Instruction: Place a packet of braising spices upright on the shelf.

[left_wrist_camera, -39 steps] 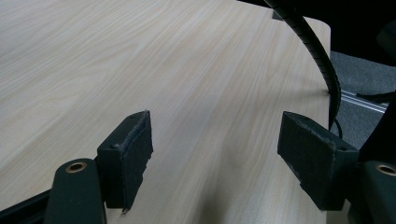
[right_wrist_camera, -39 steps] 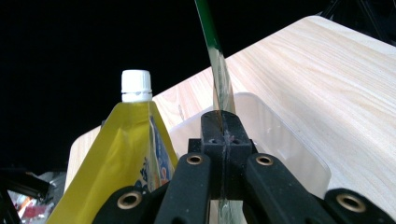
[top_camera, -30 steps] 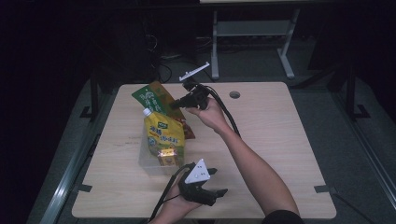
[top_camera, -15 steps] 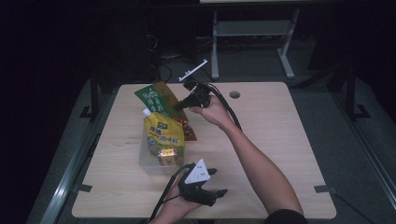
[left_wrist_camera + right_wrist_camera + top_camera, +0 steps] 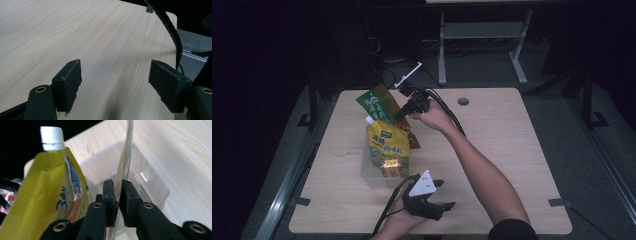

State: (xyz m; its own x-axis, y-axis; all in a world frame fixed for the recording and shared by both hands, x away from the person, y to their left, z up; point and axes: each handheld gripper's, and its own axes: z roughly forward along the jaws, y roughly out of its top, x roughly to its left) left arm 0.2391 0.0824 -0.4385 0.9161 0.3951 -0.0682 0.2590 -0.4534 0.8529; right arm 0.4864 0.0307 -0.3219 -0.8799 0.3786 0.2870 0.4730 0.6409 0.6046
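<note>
A green snack packet (image 5: pixel 377 102) leans tilted over the far end of a clear plastic box (image 5: pixel 371 176). My right gripper (image 5: pixel 399 114) is at the packet's lower right edge. In the right gripper view the packet (image 5: pixel 125 157) stands edge-on between the jaws of the right gripper (image 5: pixel 117 187). These jaws have just been opening, and a thin gap shows beside the packet. A yellow spout pouch (image 5: pixel 387 142) with a white cap (image 5: pixel 52 135) stands upright in the box (image 5: pixel 150 180). My left gripper (image 5: pixel 444 196) rests near the table's front edge, open with nothing between its jaws (image 5: pixel 115 82).
A red packet (image 5: pixel 413 140) and a small yellow carton (image 5: pixel 391 168) also sit in the box. The wooden table (image 5: pixel 512 145) has a round cable hole (image 5: pixel 463 101) at the back. The right gripper's cable (image 5: pixel 447 107) trails over the far edge. Metal frame legs stand behind the table.
The green packet and my right hand have shifted slightly to the right over the box. My left gripper has stayed where it was.
</note>
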